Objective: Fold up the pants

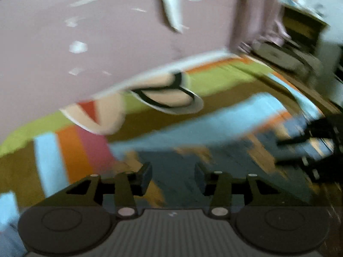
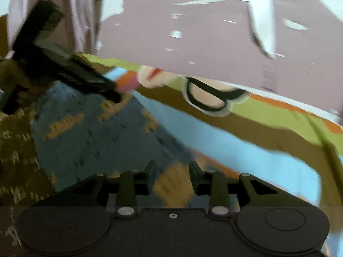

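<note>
Beneath both spread grippers, left (image 1: 173, 176) and right (image 2: 173, 174), lie blue pants (image 2: 90, 132).

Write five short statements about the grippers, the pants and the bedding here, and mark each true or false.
1. The left gripper has its jaws apart. True.
2. The right gripper is clamped shut on fabric. False: its jaws are apart, gripping nothing.
3. The blue-grey pants with tan patches lie on a striped multicoloured bedsheet. True.
4. The wall behind is bright green. False: it is dusty pink with peeling patches.
5. The pants are plain white. False: blue-grey, tan-patterned.
</note>
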Available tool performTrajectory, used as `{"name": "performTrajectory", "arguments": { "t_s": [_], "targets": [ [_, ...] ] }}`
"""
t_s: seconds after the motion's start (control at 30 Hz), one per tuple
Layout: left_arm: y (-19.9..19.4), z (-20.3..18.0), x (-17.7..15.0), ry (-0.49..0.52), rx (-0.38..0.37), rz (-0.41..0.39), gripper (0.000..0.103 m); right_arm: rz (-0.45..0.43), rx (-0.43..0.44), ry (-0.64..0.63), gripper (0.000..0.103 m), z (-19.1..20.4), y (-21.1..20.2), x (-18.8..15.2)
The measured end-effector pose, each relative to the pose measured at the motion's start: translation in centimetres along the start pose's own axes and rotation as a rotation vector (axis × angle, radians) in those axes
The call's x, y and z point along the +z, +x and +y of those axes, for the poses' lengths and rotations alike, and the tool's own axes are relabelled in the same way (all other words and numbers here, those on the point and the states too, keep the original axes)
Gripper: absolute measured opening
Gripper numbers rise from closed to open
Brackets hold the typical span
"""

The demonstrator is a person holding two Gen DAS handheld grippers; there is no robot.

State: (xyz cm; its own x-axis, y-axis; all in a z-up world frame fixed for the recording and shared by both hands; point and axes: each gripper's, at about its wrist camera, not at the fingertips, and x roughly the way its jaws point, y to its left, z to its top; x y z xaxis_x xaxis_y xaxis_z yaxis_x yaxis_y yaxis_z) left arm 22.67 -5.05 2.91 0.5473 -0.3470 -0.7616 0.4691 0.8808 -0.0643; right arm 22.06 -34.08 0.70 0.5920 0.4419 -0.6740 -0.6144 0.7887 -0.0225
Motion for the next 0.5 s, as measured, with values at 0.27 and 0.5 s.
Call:
{"name": "performTrajectory", "arguments": {
  "t_s": [0.27,0.5],
  "targets": [
    [1.7,-3.7,-3.5,0.188,0.028,0.101,0.069,0.061,-0.278,0.272,0.043,-7.6,-5.2,-8.2],
    [1.7,-4.7,0.5,0.094,-0.005,0.112,0.076,-0.068,-0.352,0.352,0.068,-8.9,-10.7,-9.0]
  ]
}}
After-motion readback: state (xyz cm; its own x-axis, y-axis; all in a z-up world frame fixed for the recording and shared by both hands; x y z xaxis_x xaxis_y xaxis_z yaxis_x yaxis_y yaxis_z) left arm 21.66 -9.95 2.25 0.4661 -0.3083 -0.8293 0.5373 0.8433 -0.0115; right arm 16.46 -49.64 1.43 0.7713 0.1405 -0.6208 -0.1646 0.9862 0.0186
